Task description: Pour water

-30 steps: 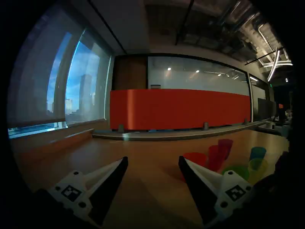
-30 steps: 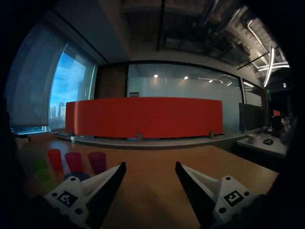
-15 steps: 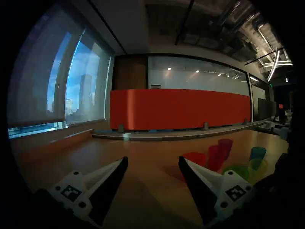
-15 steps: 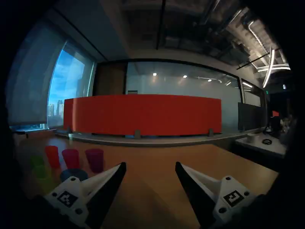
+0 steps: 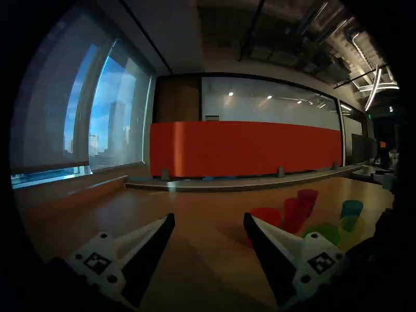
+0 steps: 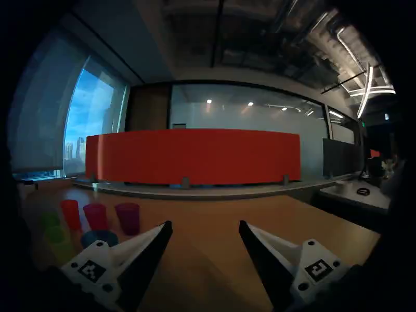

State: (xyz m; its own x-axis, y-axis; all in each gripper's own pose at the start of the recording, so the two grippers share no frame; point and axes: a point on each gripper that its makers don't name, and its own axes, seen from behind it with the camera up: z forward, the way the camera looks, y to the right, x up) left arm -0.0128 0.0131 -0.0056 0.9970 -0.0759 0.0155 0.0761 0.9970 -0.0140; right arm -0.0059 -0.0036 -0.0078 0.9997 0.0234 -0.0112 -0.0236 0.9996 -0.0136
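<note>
Several coloured plastic cups stand on a wooden table (image 5: 208,218). In the left gripper view they sit at the right: a red cup (image 5: 266,215), a magenta cup (image 5: 307,200), a teal cup (image 5: 351,208), a green cup (image 5: 325,231) and a yellow-green cup (image 5: 351,226). My left gripper (image 5: 208,221) is open and empty, left of the cups. In the right gripper view the cups are at the left: a red cup (image 6: 70,213), a pink cup (image 6: 95,216), a purple cup (image 6: 128,217), a blue cup (image 6: 99,238) and green cups (image 6: 52,229). My right gripper (image 6: 205,229) is open and empty.
An orange partition (image 5: 244,148) stands along the table's far edge, with a grey rail (image 5: 234,182) under it. Large windows (image 5: 104,125) are at the left. A second desk (image 6: 353,195) with small objects lies to the right in the right gripper view.
The right gripper view has shifted slightly, so the cups sit a little lower and further right in it. The left gripper has stayed still.
</note>
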